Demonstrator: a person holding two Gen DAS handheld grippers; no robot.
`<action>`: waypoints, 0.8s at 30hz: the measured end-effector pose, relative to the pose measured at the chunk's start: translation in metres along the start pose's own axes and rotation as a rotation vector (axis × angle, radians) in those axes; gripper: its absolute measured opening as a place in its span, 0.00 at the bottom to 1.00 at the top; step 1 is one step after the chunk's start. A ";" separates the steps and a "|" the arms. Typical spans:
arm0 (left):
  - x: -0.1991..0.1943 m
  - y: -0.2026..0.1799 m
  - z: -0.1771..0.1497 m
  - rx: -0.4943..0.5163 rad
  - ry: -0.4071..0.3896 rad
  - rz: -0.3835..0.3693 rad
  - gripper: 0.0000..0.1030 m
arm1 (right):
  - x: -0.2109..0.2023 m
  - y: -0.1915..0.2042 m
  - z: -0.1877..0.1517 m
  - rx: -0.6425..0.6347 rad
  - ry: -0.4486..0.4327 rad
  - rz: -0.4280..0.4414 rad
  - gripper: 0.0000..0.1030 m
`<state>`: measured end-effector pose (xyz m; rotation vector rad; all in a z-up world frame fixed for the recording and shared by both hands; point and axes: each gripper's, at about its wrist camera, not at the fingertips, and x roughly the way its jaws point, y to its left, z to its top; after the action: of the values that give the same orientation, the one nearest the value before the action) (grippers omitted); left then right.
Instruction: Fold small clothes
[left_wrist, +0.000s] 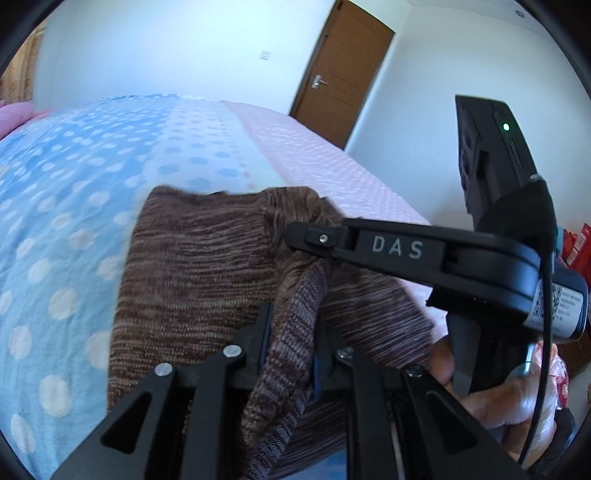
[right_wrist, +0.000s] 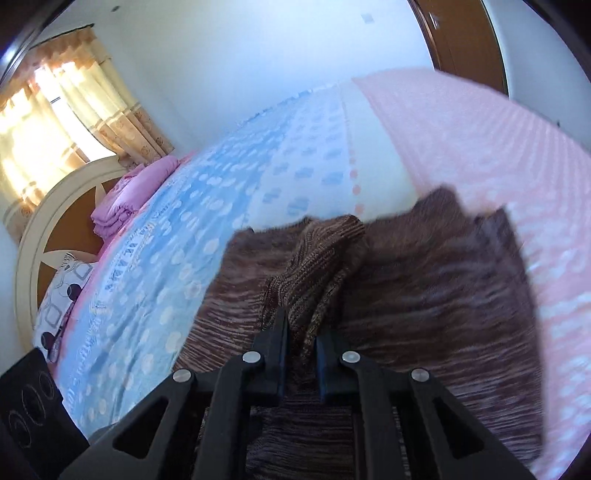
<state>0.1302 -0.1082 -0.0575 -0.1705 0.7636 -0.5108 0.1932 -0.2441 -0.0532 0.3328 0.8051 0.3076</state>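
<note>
While a brown, streaky knitted garment (left_wrist: 199, 266) is spread over the bed, a bunched fold of it is seen clamped between the two black fingers of the left gripper (left_wrist: 291, 332), whose jaws are closed down to the thickness of the cloth. From the left wrist view, the right gripper (left_wrist: 314, 240) is seen from the side, marked "DAS", with its tip pressed into the same gathered ridge of knit; the person's right hand (left_wrist: 509, 398) is wrapped around its handle. In the right wrist view, the right gripper (right_wrist: 301, 332) is shown with its jaws drawn narrow around a raised pleat of the brown knitted garment (right_wrist: 443, 288), blue pads visible on the inner faces of the fingers. The rest of the garment lies flat on a bedspread (left_wrist: 74, 184) patterned in blue with white dots, passing into a white band with blue dots and then a pink band. The garment is laid across the white and pink bands, near the bed's edge. A folded pink quilt (right_wrist: 125, 199) and a printed pillow (right_wrist: 62, 291) are seen against a round cream headboard (right_wrist: 44, 206), well apart from the garment. A brown wooden door (left_wrist: 343, 74) is set in the white wall beyond the bed.
</note>
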 end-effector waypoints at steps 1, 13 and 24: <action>0.002 -0.009 0.005 -0.001 0.001 -0.023 0.18 | -0.007 -0.005 0.005 -0.008 -0.007 -0.009 0.11; 0.080 -0.087 0.004 -0.034 0.097 -0.057 0.18 | -0.012 -0.090 0.028 -0.136 0.105 -0.116 0.11; 0.060 -0.082 -0.010 0.050 0.066 -0.084 0.54 | -0.017 -0.119 0.008 0.014 0.059 -0.063 0.26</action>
<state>0.1284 -0.2086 -0.0746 -0.1400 0.8095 -0.6168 0.2048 -0.3598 -0.0843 0.3122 0.8745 0.2536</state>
